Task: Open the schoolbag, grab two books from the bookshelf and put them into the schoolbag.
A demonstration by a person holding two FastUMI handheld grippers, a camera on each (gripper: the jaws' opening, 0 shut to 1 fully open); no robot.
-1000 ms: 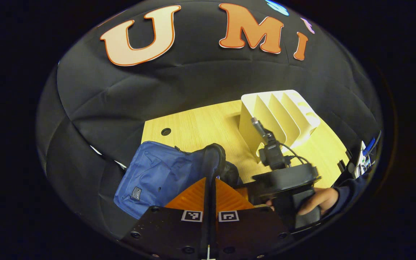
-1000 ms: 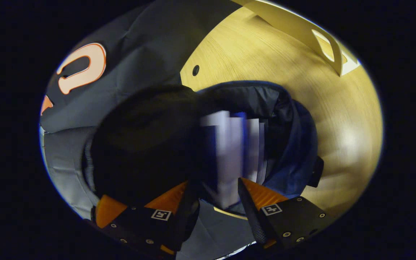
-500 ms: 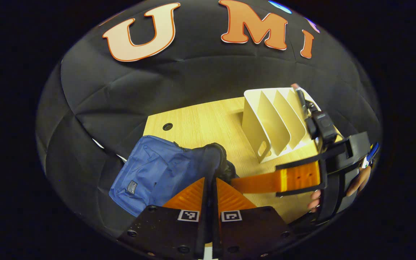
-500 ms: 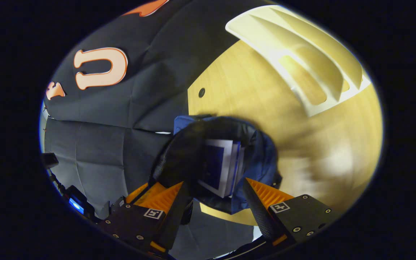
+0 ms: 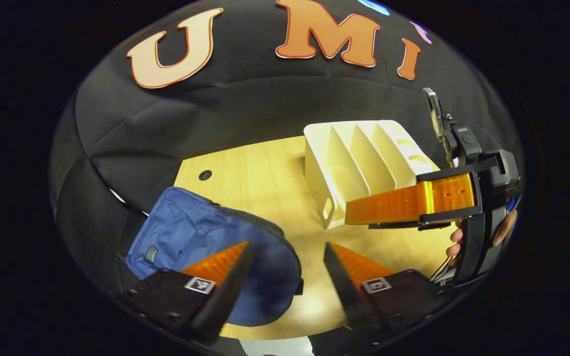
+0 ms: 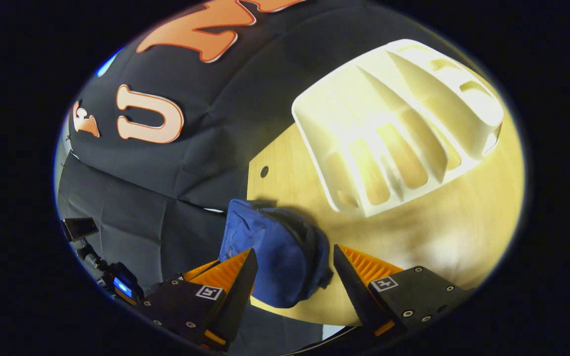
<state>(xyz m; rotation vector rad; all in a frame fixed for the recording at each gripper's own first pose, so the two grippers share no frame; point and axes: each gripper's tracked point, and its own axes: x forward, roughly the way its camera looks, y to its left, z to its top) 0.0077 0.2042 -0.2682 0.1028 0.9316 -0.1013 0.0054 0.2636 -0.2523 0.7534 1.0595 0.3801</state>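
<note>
Both the left gripper [image 5: 285, 274] and right gripper [image 6: 292, 277] are hovering with fingers spread, gripping nothing. The blue schoolbag [image 5: 201, 247] is lying at the table's [image 5: 265, 178] left edge, overhanging; a nudge could tip it off. The bookshelf [image 5: 359, 163] is standing empty.

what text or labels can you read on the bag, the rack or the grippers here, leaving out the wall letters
Schoolbag: a small sewn patch on the front, too small to read.
Left gripper: square black-and-white marker tags, patterns rather than words.
Right gripper: the same kind of marker tags, no words.
Bookshelf: no text visible.
</note>
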